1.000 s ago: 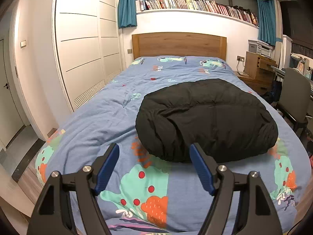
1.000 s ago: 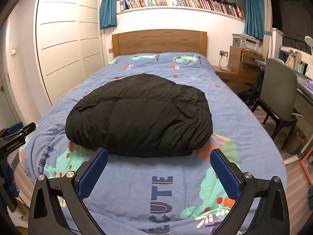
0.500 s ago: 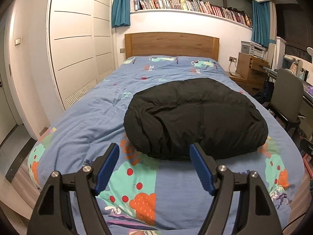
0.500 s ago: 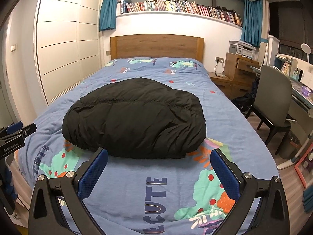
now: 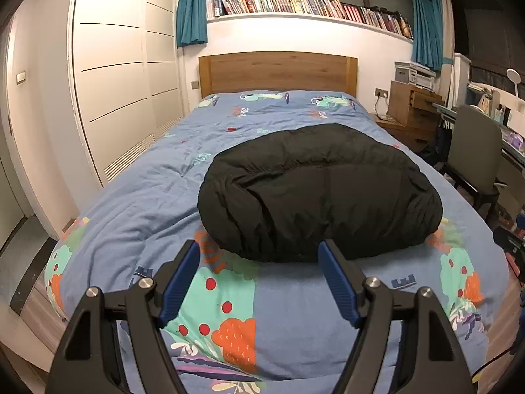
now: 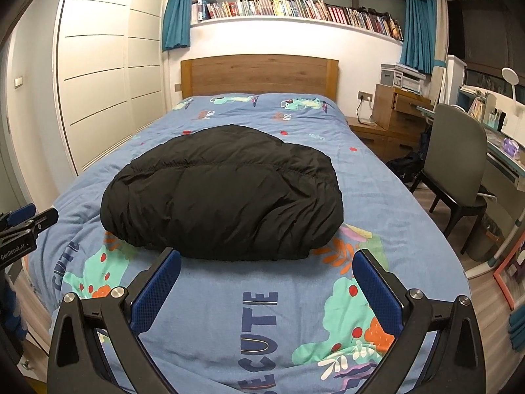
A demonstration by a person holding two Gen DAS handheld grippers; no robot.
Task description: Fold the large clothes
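Hovering over the foot of the bed (image 5: 137, 197), the left gripper (image 5: 259, 279) has its blue-padded fingers spread wide with nothing between them, and it touches nothing. The right gripper (image 6: 265, 282) is likewise spread wide and bare, held above the blue patterned duvet (image 6: 229, 312). A black puffer jacket (image 5: 321, 197), folded into a rounded bundle, lies in the middle of the bed, just beyond both sets of fingertips and apart from them. Behind the bed stands a wooden headboard (image 5: 277, 70), with a long bookshelf (image 6: 295, 8) above it between teal curtains (image 5: 192, 6). White wardrobe doors (image 5: 111, 92) line one side; on the other are a wooden nightstand (image 6: 393, 115), a grey chair (image 6: 456, 161) and a desk. Both grippers point level toward the headboard, and the left one's body shows at the right view's left edge
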